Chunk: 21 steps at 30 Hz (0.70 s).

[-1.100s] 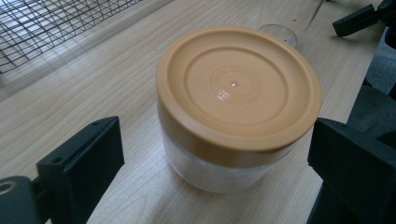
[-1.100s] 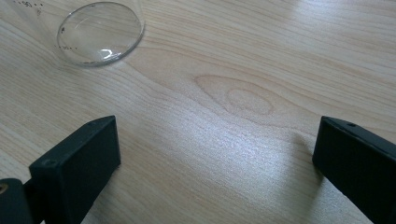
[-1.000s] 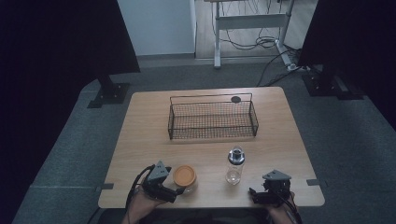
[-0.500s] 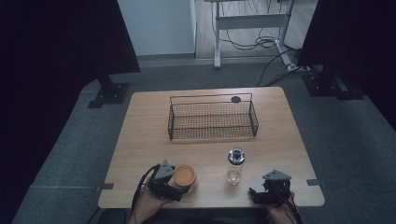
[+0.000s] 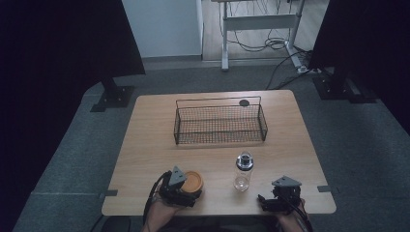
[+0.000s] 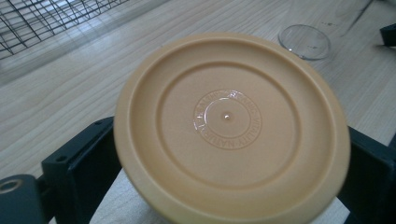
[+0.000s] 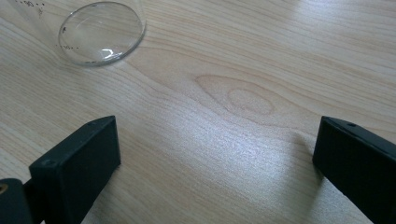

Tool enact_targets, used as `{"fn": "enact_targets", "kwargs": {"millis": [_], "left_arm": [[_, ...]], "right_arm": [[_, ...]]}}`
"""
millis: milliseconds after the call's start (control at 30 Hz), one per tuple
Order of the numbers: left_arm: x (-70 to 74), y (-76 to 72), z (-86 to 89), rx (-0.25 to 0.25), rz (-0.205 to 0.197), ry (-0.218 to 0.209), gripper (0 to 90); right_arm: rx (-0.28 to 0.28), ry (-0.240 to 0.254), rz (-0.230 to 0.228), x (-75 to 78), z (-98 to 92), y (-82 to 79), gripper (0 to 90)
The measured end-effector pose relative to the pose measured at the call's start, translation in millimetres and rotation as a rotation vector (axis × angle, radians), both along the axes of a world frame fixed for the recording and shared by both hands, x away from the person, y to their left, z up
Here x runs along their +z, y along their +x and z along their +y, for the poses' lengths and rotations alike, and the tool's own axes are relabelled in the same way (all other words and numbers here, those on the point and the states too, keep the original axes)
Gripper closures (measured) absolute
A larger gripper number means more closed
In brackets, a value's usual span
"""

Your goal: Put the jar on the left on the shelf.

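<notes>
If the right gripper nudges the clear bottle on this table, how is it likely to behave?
The clear bottle stands upright, tall on a narrow round base, so a high push would probably tip it. It looks empty, so likely light and easy to slide on the smooth wooden table. Once over, its round body would probably roll. The right gripper sits open beside it.

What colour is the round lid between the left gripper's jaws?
Pale orange-tan lid, clearest in the left gripper view.
</notes>
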<state>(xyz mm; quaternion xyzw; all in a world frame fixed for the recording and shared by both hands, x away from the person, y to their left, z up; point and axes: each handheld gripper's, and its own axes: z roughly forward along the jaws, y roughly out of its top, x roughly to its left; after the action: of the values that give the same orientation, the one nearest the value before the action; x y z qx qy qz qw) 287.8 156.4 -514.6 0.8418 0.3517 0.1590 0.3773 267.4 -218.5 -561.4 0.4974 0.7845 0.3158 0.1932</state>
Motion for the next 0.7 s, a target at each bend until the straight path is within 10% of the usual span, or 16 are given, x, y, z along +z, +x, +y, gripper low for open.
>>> {"fn": "enact_targets", "kwargs": {"millis": [700], "left_arm": [[0.9,-0.9,-17.2,0.055,0.001,0.053,9.8]], "right_arm": [[0.007,0.000,-0.001,0.0,0.1,-0.2,0.2]]}}
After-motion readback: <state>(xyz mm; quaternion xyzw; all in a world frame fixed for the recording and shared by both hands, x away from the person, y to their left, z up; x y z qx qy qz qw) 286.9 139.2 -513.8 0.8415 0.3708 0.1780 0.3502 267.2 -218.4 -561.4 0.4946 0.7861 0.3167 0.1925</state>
